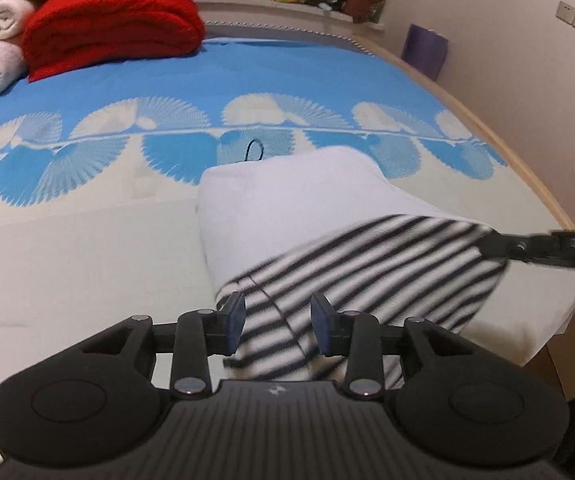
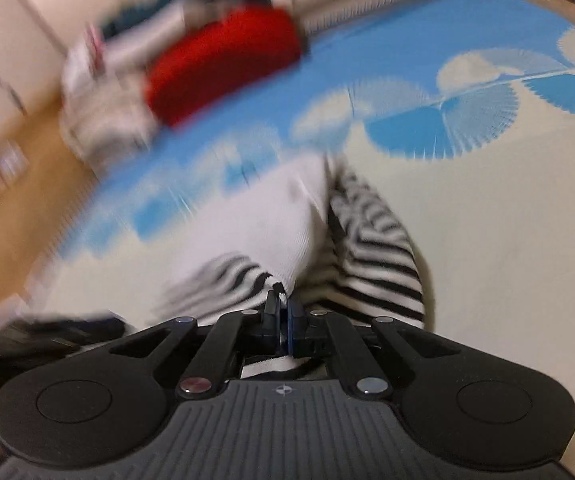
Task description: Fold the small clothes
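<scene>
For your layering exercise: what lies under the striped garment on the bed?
A folded white cloth lies under the striped garment, showing beyond its far edge, on the bedspread. How much of the cloth continues beneath the stripes is covered.

Left tongs angled downward, blue pads apart with striped cloth lying between, not pressed. Right tongs closed tight, pads pinching a fold of cloth, entering the left view from the right edge.

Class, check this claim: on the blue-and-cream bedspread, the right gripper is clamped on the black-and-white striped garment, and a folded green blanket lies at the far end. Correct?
No: the folded blanket is red, as the left wrist view shows. The rest stands.
</scene>
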{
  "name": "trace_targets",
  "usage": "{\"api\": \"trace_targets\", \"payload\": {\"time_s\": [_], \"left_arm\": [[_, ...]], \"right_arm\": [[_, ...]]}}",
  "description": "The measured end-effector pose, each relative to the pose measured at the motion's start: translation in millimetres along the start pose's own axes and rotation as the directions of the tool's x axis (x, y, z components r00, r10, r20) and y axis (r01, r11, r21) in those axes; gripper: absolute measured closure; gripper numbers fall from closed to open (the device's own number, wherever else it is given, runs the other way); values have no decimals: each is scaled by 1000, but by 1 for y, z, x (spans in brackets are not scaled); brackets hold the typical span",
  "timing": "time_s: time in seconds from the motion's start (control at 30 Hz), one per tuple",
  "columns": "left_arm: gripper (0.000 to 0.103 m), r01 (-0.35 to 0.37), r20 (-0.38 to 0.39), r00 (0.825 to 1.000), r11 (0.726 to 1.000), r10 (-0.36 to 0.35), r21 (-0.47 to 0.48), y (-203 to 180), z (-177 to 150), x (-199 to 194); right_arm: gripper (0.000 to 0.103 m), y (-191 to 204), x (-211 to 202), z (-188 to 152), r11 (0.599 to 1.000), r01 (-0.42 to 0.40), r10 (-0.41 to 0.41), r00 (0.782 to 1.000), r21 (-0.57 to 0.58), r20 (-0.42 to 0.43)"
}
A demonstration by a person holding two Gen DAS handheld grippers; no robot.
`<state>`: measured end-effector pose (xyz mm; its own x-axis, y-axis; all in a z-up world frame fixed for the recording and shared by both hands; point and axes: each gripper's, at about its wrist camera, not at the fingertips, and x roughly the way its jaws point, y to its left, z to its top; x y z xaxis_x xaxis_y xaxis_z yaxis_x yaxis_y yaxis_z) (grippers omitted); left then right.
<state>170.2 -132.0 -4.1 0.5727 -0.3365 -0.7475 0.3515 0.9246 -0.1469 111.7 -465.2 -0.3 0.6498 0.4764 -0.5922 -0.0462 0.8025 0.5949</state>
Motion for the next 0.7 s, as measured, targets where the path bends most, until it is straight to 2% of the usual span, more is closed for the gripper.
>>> {"api": "trace_targets", "payload": {"time_s": [0.07,0.13,0.17,0.2,0.23,0.3,0.33,0.43,0.47,0.5,0.53,0.57,0.6,0.7], "left_arm": [[63,34,-12,999,999,-34,13,-9,4,6],[63,60,-68,996,998,-58,32,-18,0,21],[63,49,-115,992,998,-43,49,-21,-4,35],[63,29,-157,988,997,-18,74,-23,-11,50],[61,19,-192,981,994,2,105,-25,-19,64],[61,5,-191,981,989,23,146,-29,-21,66],[61,8,-177,984,988,20,153,-32,-17,58],[61,35,-107,994,988,-19,150,-31,-15,33],[61,32,-110,994,986,-14,161,-28,-21,36],[60,23,-159,987,983,7,184,-25,-31,49],[58,24,-227,974,979,23,200,-18,-43,67],[56,34,-247,969,977,19,209,-13,-51,76],[56,46,-229,973,975,5,218,-12,-53,74],[57,57,-252,968,976,-2,209,-14,-38,58]], "right_arm": [[101,-11,-17,-6,999,12,-12,1000,37,13],[101,-19,-15,-14,998,54,-52,998,34,-43],[101,-24,-9,-19,997,73,-69,993,38,-92],[101,-29,-1,-23,994,100,-93,985,40,-148],[101,-33,14,-29,989,144,-135,966,26,-218],[101,-36,35,-39,979,203,-202,924,-32,-323],[101,-34,41,-42,976,210,-215,912,-52,-349],[101,-28,52,-42,967,237,-255,894,-95,-368],[101,-27,54,-42,963,247,-270,887,-111,-375],[101,-24,59,-40,959,253,-283,880,-128,-381],[101,-22,65,-40,955,260,-296,872,-144,-389],[101,-20,70,-38,951,268,-308,865,-154,-396],[101,-19,72,-37,947,277,-320,858,-162,-402],[101,-14,76,-33,940,298,-340,855,-167,-392]]}}
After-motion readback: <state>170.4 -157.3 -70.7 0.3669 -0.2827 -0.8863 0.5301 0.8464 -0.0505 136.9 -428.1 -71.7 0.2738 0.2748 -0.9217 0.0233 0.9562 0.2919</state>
